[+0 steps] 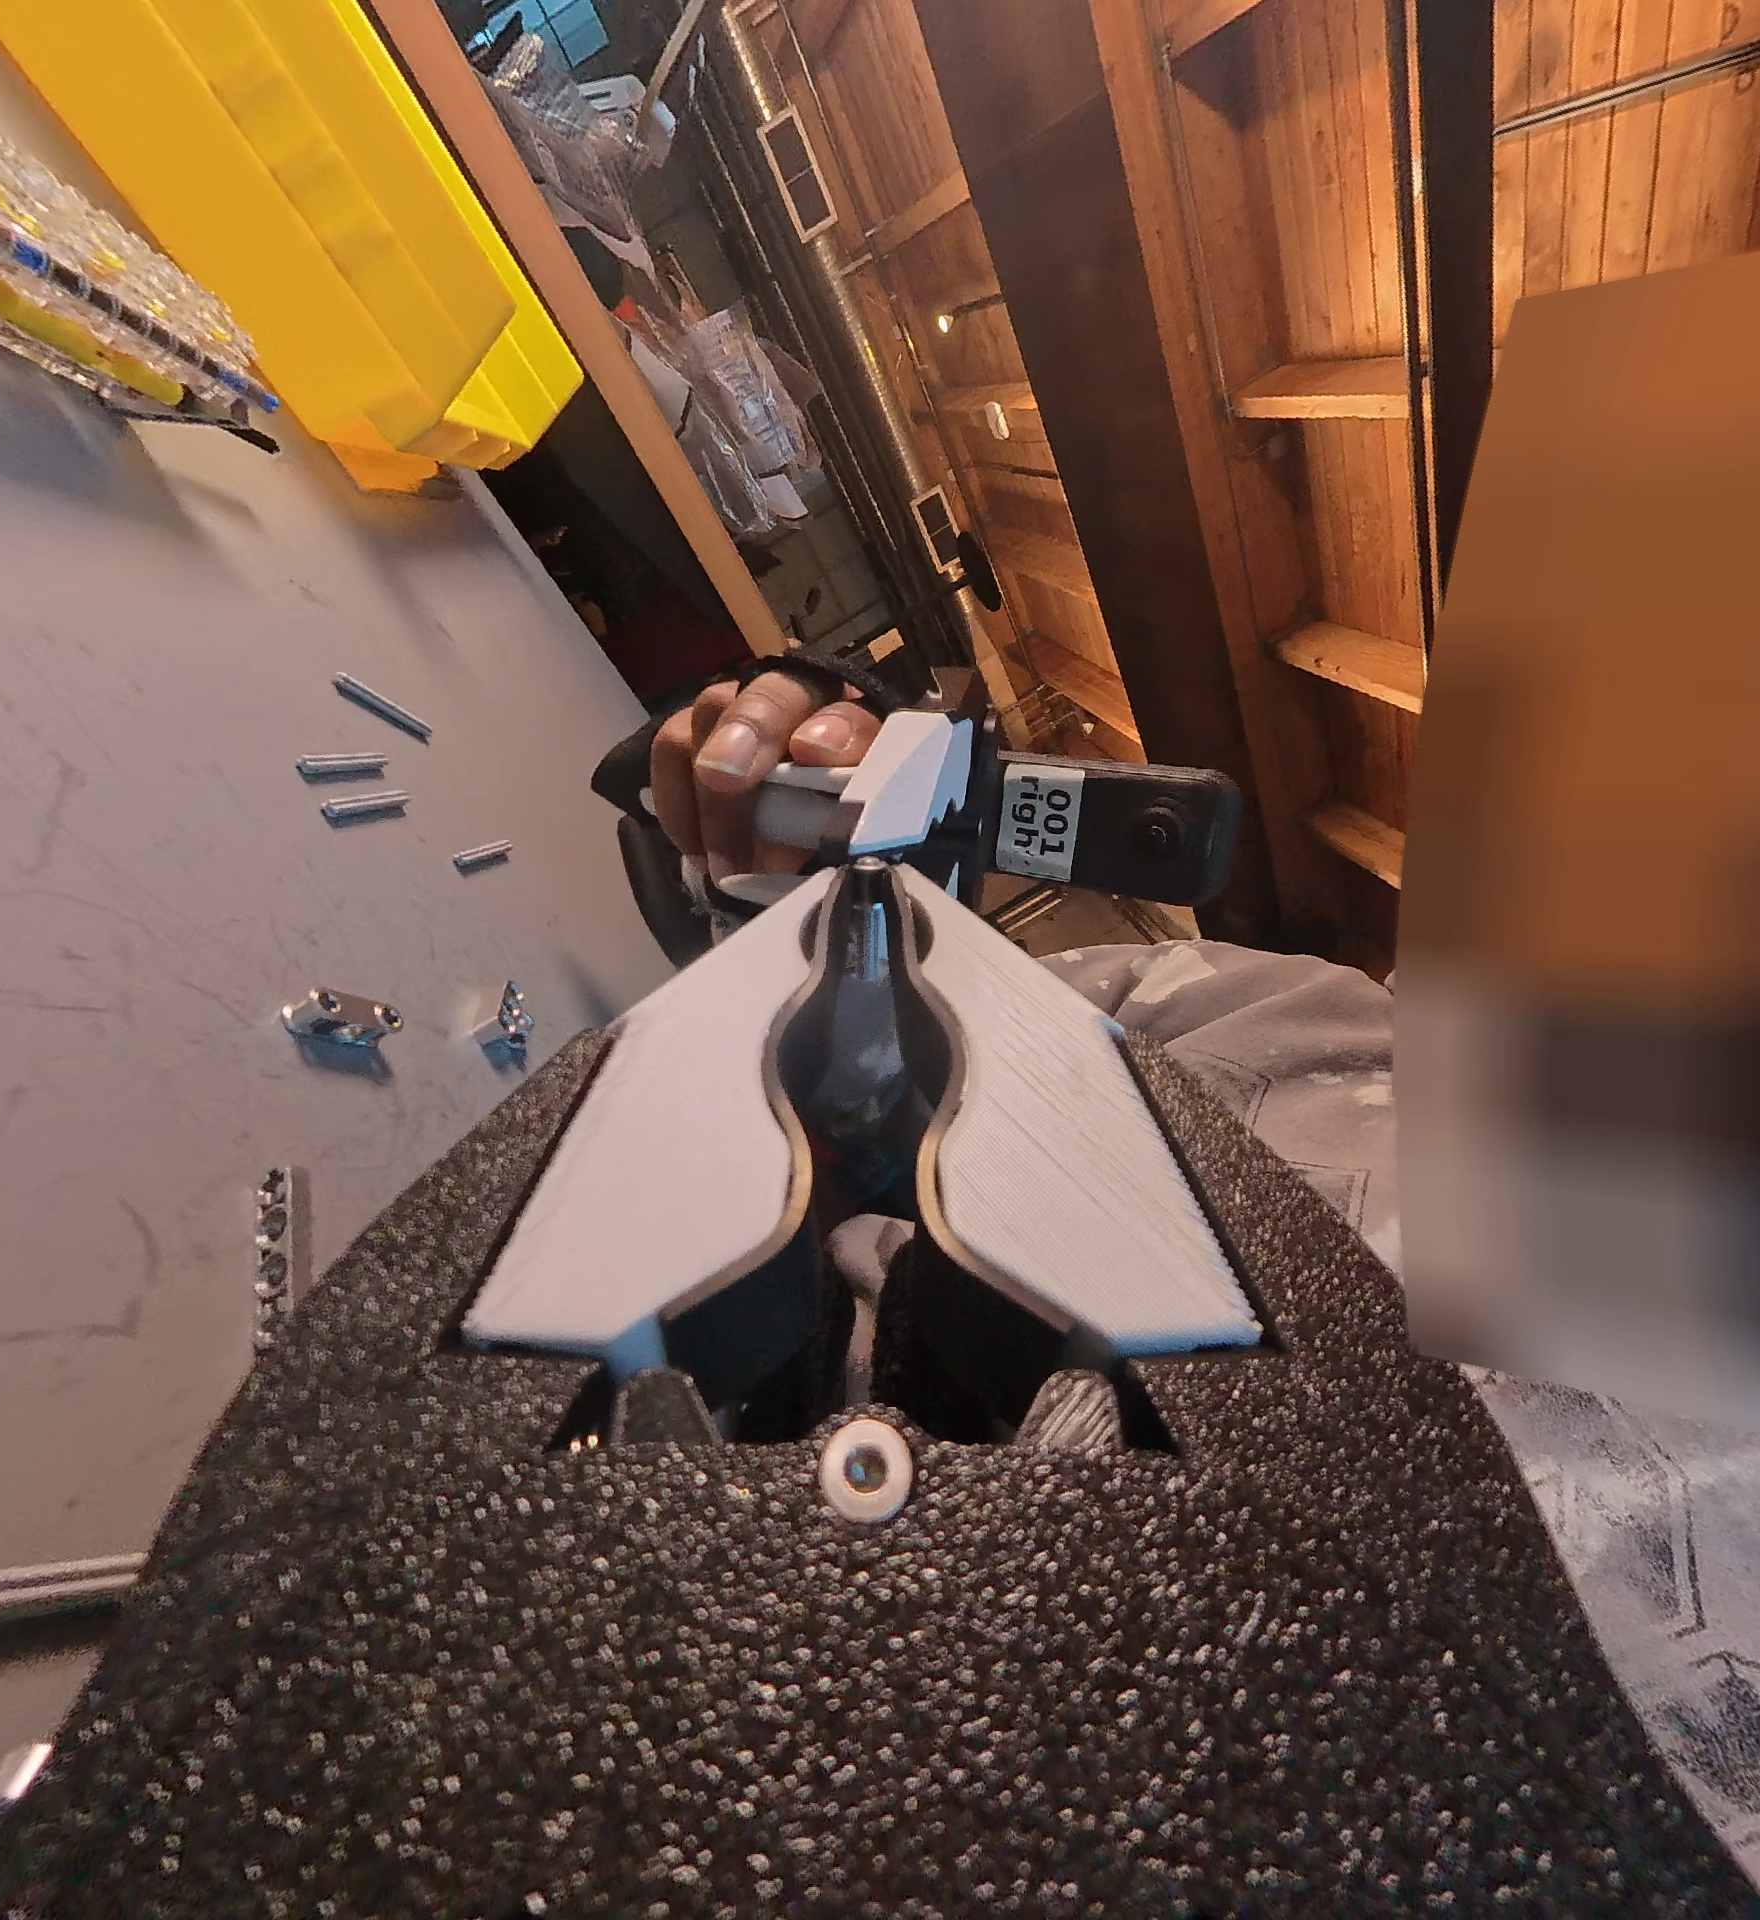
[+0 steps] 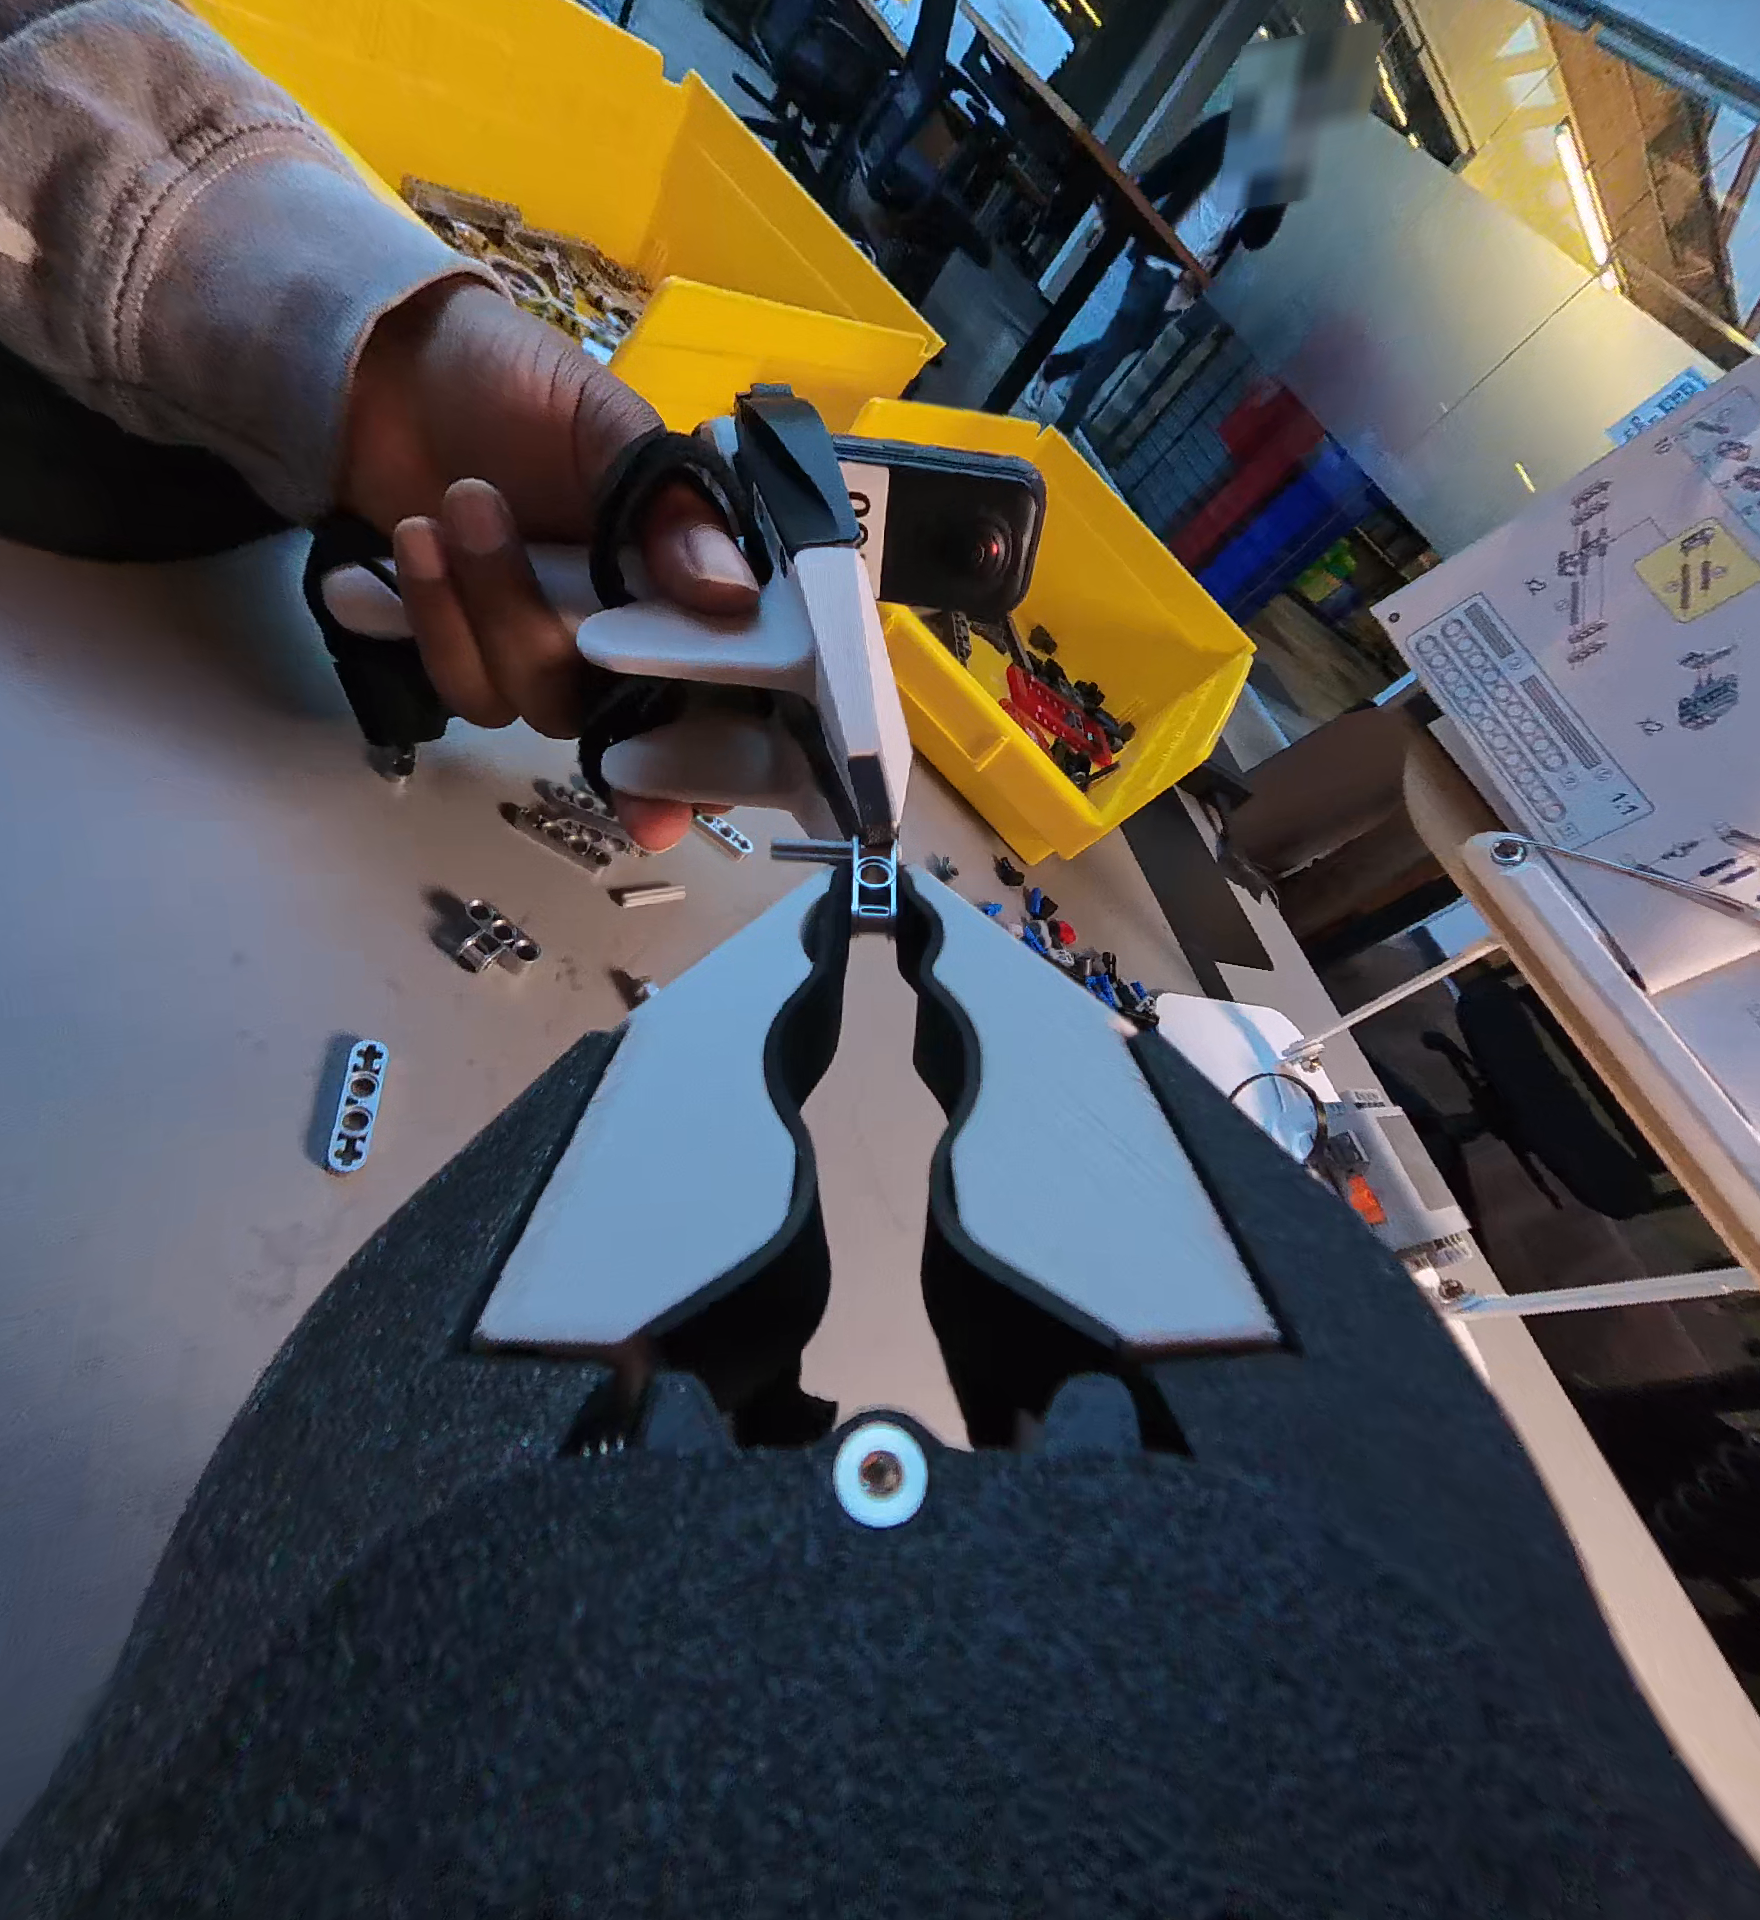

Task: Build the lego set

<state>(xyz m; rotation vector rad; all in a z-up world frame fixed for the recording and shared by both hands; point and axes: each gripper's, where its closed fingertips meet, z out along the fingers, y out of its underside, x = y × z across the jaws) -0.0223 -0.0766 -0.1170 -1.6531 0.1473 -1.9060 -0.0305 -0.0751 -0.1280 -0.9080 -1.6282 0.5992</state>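
My left gripper (image 1: 868,896) is shut on a thin grey rod-like piece (image 1: 865,940) that lies between its fingers. My right gripper (image 2: 874,902) is shut on a small grey connector (image 2: 874,883) with a round hole. The two grippers meet tip to tip above the grey table (image 1: 128,623). The right gripper (image 1: 881,844), held by a hand, shows just beyond my left tips. The left gripper (image 2: 876,823) comes down onto the connector in the right wrist view. A short grey axle (image 2: 805,850) sticks out sideways there.
Loose grey axles (image 1: 377,707), small grey connectors (image 1: 341,1018) and a short beam (image 2: 356,1107) lie on the table. Yellow bins (image 2: 1146,769) hold parts, and a pile of small pins (image 2: 1073,956) sits nearby. An instruction sheet (image 2: 1634,623) stands at the right on a white stand. Less than 4 cm separates the two grippers' tips.
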